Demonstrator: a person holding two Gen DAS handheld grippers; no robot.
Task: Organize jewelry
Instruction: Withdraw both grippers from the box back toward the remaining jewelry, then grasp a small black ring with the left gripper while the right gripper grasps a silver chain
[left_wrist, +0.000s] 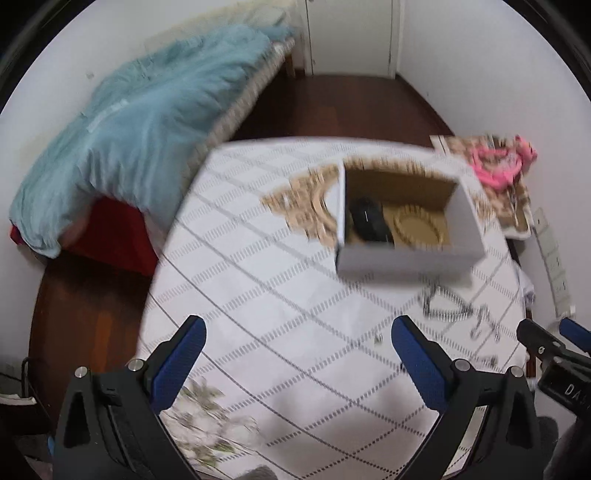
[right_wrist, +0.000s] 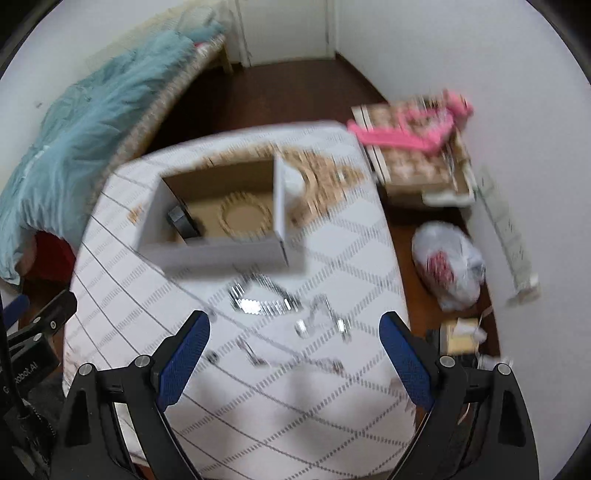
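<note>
A white open box (left_wrist: 406, 254) (right_wrist: 218, 251) with a brown inside stands on the white patterned tablecloth (left_wrist: 277, 314) (right_wrist: 295, 406). Inside lie a black case (left_wrist: 369, 221) (right_wrist: 183, 223) and a gold beaded ring (left_wrist: 421, 225) (right_wrist: 243, 218). Silver jewelry lies loose in front of the box: a sparkling bracelet (right_wrist: 262, 301) (left_wrist: 443, 302), small earrings or rings (right_wrist: 321, 325) and a thin chain (right_wrist: 295, 350). My left gripper (left_wrist: 297, 332) is open and empty above the cloth, left of the jewelry. My right gripper (right_wrist: 293, 328) is open and empty, just above the jewelry. Both views are blurred.
A woven beige mat (left_wrist: 303, 199) (right_wrist: 321, 177) lies under and beside the box. A bed with a teal blanket (left_wrist: 140, 122) (right_wrist: 92, 110) is at left. A side shelf holds pink items (left_wrist: 502, 162) (right_wrist: 413, 129). A plastic bag (right_wrist: 447, 262) lies on the dark wood floor at right.
</note>
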